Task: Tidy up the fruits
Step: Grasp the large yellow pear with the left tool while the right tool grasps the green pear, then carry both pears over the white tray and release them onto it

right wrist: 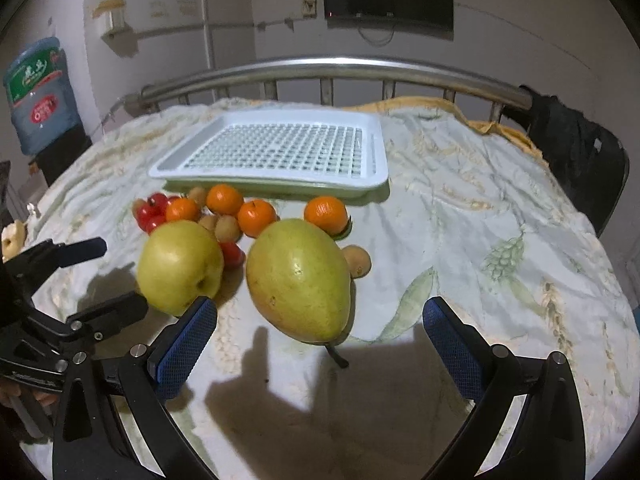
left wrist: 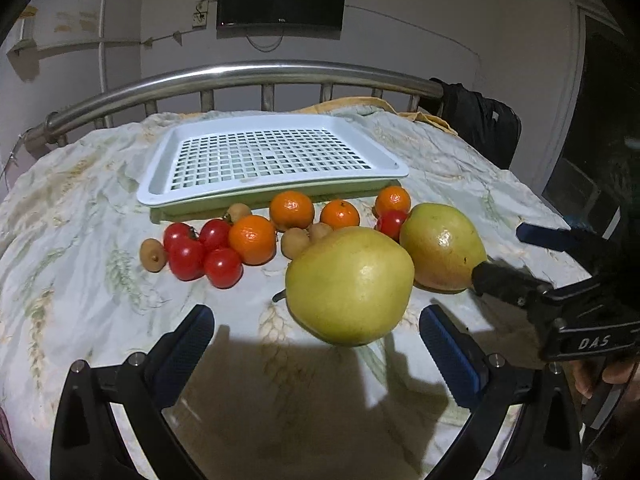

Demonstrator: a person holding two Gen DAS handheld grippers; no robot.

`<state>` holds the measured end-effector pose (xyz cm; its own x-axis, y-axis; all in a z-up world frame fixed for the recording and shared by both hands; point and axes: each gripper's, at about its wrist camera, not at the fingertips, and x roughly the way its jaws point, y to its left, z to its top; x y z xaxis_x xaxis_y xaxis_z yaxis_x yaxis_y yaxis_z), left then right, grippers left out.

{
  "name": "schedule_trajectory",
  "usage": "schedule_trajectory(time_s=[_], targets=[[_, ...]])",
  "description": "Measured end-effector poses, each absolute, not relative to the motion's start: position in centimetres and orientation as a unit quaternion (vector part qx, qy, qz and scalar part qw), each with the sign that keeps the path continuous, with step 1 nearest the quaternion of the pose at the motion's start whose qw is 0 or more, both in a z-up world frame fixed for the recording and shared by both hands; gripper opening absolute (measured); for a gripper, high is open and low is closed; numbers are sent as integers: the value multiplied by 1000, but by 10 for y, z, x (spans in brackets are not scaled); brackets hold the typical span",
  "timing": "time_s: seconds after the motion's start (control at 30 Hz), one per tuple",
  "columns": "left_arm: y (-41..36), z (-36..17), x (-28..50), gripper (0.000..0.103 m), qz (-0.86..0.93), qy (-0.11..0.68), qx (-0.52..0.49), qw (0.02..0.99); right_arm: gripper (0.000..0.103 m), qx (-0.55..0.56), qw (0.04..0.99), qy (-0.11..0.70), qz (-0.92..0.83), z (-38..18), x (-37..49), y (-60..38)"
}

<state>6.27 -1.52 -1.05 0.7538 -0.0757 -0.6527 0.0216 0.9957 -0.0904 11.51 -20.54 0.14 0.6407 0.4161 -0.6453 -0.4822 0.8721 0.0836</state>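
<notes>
Two large yellow-green pears lie on the flowered bedsheet. My left gripper (left wrist: 316, 344) is open, and the rounder pear (left wrist: 348, 284) sits just ahead of its blue pads, untouched. My right gripper (right wrist: 320, 340) is open too, with the longer pear (right wrist: 298, 280) just beyond its fingertips. Each gripper shows in the other's view: the right gripper (left wrist: 516, 258) beside the longer pear (left wrist: 442, 246), the left gripper (right wrist: 104, 280) beside the rounder pear (right wrist: 180, 266). Behind the pears lie several oranges (left wrist: 292, 210), red tomatoes (left wrist: 186, 260) and small brown fruits (left wrist: 153, 255). Farther back is a white perforated tray (left wrist: 156, 196) with nothing in it.
A metal bed rail (left wrist: 256, 74) runs behind the tray. A black bag (left wrist: 480, 120) hangs at its right end. A blue water bottle (right wrist: 38, 96) stands off the bed's left side. One small brown fruit (right wrist: 357, 261) lies right of the longer pear.
</notes>
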Motion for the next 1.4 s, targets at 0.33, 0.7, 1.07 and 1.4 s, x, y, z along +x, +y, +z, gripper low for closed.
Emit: schedule_trajectory(time_s=[0.33, 0.7, 1.07, 1.4], targets=[[-18, -15, 84, 103, -28, 368, -24, 929, 89, -85, 887, 373, 257, -18, 138, -192], [-17, -22, 100, 102, -42, 381, -29, 923, 80, -90, 878, 379, 279, -27, 148, -179], [-20, -26, 105, 96, -50, 384, -35, 921, 73, -79, 875, 379, 290, -28, 151, -177], [-24, -30, 108, 83, -69, 391, -40, 917, 67, -68, 869, 386, 302, -30, 154, -176]])
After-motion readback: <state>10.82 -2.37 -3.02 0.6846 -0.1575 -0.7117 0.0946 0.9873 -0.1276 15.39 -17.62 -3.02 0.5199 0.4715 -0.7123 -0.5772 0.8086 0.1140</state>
